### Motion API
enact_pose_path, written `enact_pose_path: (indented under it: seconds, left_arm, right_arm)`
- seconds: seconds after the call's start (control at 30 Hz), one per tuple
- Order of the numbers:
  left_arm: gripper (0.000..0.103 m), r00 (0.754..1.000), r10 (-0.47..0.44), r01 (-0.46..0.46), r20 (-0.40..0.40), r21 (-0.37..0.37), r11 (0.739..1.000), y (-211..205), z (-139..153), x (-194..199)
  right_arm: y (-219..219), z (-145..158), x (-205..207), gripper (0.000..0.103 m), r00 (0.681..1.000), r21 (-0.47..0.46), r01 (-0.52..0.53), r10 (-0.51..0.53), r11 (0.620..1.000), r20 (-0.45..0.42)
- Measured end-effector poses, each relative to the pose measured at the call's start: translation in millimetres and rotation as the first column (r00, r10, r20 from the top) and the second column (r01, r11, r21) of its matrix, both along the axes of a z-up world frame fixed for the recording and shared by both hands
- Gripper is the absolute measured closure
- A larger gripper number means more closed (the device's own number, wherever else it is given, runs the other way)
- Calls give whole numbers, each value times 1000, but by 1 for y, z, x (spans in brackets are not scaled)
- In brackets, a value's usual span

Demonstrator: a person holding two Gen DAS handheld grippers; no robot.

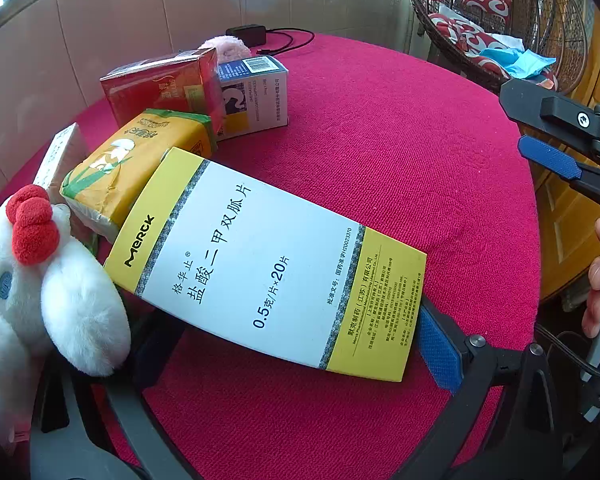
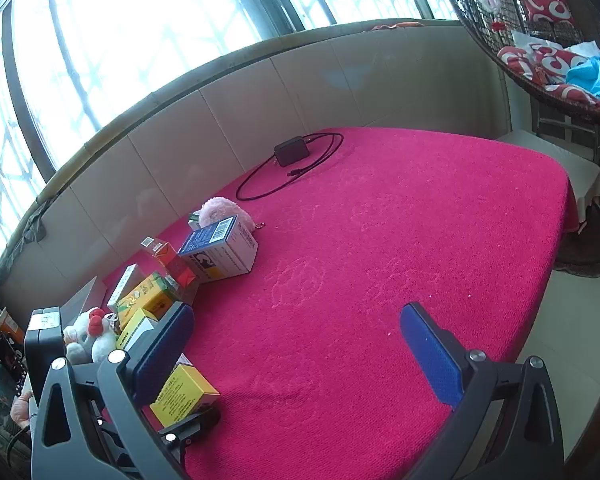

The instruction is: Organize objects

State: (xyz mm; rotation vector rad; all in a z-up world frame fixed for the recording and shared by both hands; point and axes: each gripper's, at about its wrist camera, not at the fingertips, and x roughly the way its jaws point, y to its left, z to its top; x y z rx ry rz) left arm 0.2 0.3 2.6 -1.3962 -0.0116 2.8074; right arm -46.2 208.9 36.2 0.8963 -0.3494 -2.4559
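Left gripper [image 1: 276, 344] clamps flat yellow-and-white Merck medicine carton [image 1: 260, 260] over crimson tablecloth [image 1: 380, 140]; right gripper [image 2: 296, 344] spread, empty.

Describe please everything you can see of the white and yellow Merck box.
The Merck box is a flat cardboard medicine carton, white in the middle with yellow ends, grey speckled bands and blue Chinese print. The left gripper holds it above the red tablecloth, its blue pad against the near yellow end. Its far end reaches the yellow tissue pack.
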Motion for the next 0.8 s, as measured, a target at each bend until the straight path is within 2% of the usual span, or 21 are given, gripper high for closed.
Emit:
enact_pose_path:
  seconds: [0.8]
  left_arm:
    - [0,1000,0,0,0,0,1000,0,0,0]
  right_arm:
    - [11,-2,1,0,1000,-35,8,-7,999,10]
